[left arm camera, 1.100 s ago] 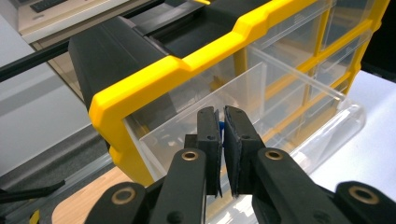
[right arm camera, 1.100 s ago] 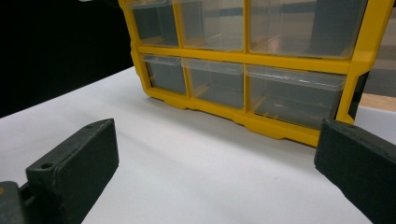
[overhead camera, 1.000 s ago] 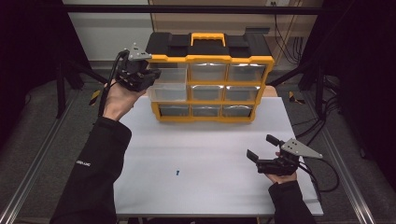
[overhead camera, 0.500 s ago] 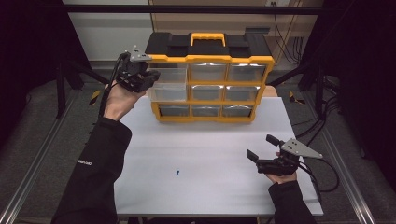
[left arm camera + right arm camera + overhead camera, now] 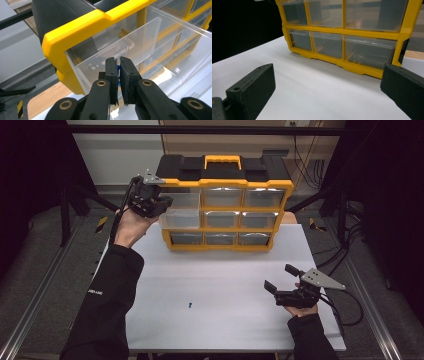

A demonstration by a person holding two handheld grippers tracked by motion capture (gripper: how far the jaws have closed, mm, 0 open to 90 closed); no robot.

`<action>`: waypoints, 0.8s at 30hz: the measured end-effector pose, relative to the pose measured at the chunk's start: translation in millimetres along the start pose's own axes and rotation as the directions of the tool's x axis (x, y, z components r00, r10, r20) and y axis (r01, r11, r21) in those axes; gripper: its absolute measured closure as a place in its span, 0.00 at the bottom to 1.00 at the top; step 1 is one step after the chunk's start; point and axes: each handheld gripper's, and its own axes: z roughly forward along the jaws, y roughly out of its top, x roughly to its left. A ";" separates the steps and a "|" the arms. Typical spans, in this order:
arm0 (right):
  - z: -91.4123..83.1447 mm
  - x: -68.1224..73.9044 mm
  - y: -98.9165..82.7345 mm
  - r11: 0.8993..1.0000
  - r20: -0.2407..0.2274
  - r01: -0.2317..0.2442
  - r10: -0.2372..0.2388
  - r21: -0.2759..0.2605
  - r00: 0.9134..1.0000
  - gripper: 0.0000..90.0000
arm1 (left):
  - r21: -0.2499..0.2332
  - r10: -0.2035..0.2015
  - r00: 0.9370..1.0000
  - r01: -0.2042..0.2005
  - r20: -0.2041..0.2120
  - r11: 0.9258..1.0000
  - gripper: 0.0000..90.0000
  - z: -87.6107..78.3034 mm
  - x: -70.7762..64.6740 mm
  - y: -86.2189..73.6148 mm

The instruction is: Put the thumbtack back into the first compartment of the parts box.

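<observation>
Barely anything moved: left gripper (image 5: pixel 118 65) still pinches a small blue piece (image 5: pixel 118 69) over the pulled-out clear drawer (image 5: pixel 181 209) of the yellow organizer (image 5: pixel 227 207). Right gripper (image 5: pixel 281 279) rests wide open, empty. No readable labels.

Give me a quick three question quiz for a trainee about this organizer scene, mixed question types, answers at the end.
1. True or false: the right gripper is shut on a drawer.
2. Which drawer of the yellow organizer is pulled out? A) top left B) bottom right C) middle centre
3. Fill in: the left gripper pinches a small ____-coloured piece above the open drawer.

Key: 1 false, its jaws stand wide apart over the table. 2 A. 3 blue.
</observation>
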 end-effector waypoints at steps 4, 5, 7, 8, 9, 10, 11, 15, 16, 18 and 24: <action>-0.3 -0.6 0.0 1.000 0.001 0.006 -0.006 0.001 1.000 0.00 | -0.001 -0.004 1.000 0.004 0.005 1.000 0.93 2.0 0.7 0.2; 0.0 -0.4 0.0 1.000 0.006 0.003 -0.003 0.001 1.000 0.00 | -0.001 -0.004 1.000 0.004 0.004 1.000 0.92 2.1 0.6 0.3; -0.1 -0.4 0.0 1.000 0.006 0.004 -0.004 0.000 1.000 0.00 | -0.008 -0.005 1.000 0.005 0.009 1.000 0.89 0.8 1.0 0.6; -0.5 -0.7 0.0 1.000 0.002 0.007 -0.007 0.000 1.000 0.00 | -0.013 -0.009 1.000 0.009 0.010 1.000 0.88 0.1 0.9 0.8; -0.5 -0.7 0.0 1.000 0.003 0.006 -0.006 0.000 1.000 0.00 | -0.016 -0.009 1.000 0.009 0.009 1.000 0.86 -1.0 1.0 1.2; -0.3 -0.6 0.0 1.000 0.002 0.006 -0.006 -0.001 1.000 0.00 | -0.019 -0.010 1.000 0.010 0.012 1.000 0.84 -2.2 1.3 1.5; -0.1 0.0 0.1 1.000 0.004 0.000 0.000 0.001 1.000 0.00 | -0.023 -0.013 1.000 0.014 0.013 1.000 0.82 -3.5 1.1 2.0; 0.0 0.0 -0.1 1.000 0.001 0.001 -0.001 0.002 1.000 0.00 | -0.052 -0.014 1.000 0.015 0.009 0.999 0.71 -12.6 0.8 3.2; 0.0 0.0 -0.1 1.000 0.001 0.001 -0.001 0.002 1.000 0.00 | -0.073 -0.022 1.000 0.023 0.013 0.997 0.69 -15.5 0.0 3.3; 0.1 -0.1 -0.1 1.000 0.001 0.000 0.000 0.001 1.000 0.00 | -0.090 -0.023 1.000 0.024 0.015 0.996 0.65 -21.4 -0.8 3.3; -0.5 -0.5 0.0 1.000 0.001 0.004 -0.004 -0.005 1.000 0.00 | -0.167 -0.033 0.999 0.039 0.040 0.985 0.49 -39.1 -5.5 -1.4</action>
